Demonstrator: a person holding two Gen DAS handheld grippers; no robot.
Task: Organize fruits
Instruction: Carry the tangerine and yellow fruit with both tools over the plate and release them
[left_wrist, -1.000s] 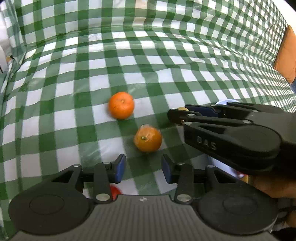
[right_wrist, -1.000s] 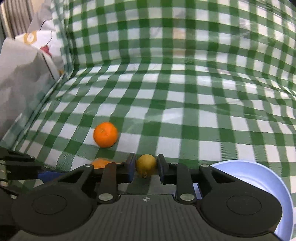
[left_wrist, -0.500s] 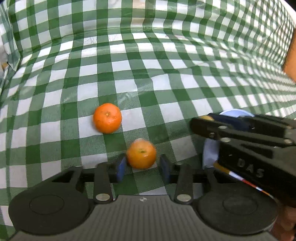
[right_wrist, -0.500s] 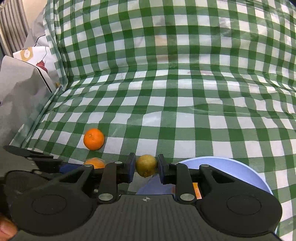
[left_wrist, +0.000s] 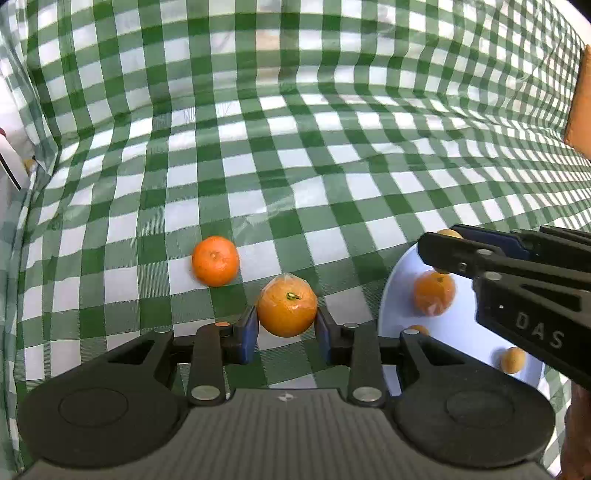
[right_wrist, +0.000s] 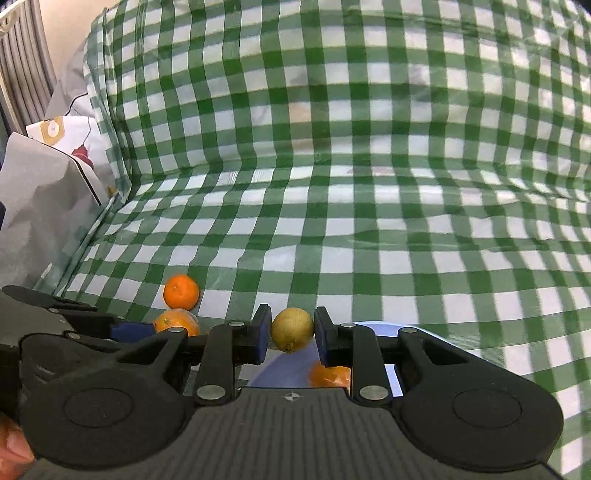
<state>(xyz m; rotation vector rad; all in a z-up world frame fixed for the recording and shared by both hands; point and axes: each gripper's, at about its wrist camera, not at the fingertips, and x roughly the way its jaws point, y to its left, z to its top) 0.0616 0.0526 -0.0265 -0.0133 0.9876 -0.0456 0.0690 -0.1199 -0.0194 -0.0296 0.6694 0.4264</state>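
At the far left, grey crumpled paper (right_wrist: 40, 206) and a white printed bag (right_wrist: 79, 136) lean against the edge of the surface (left_wrist: 295, 166), which is draped in a glossy, wrinkled green-and-white checked cloth. On the cloth, left of centre, lies a bare round mandarin (left_wrist: 215, 261) with a dimpled, matte orange skin. Just right of it and nearer, the left gripper (left_wrist: 286, 328) has its blue-padded jaws closed around a second mandarin wrapped in clear shiny film (left_wrist: 287, 310), green stem nub facing up; it sits just above or on the cloth, which one cannot tell. Further right lies a smooth, pale blue round plate (left_wrist: 461, 332), holding another film-wrapped mandarin (left_wrist: 434, 292) and a small tan, round fruit (left_wrist: 513, 360); a further small orange piece at the plate's near edge is too hidden to name. Above the plate's far-left part, the right gripper (right_wrist: 290, 332), black ribbed plastic with blue pads, pinches a small, dull yellow-brown round fruit (right_wrist: 292, 329) with a smooth skin and a little tip pointing down.
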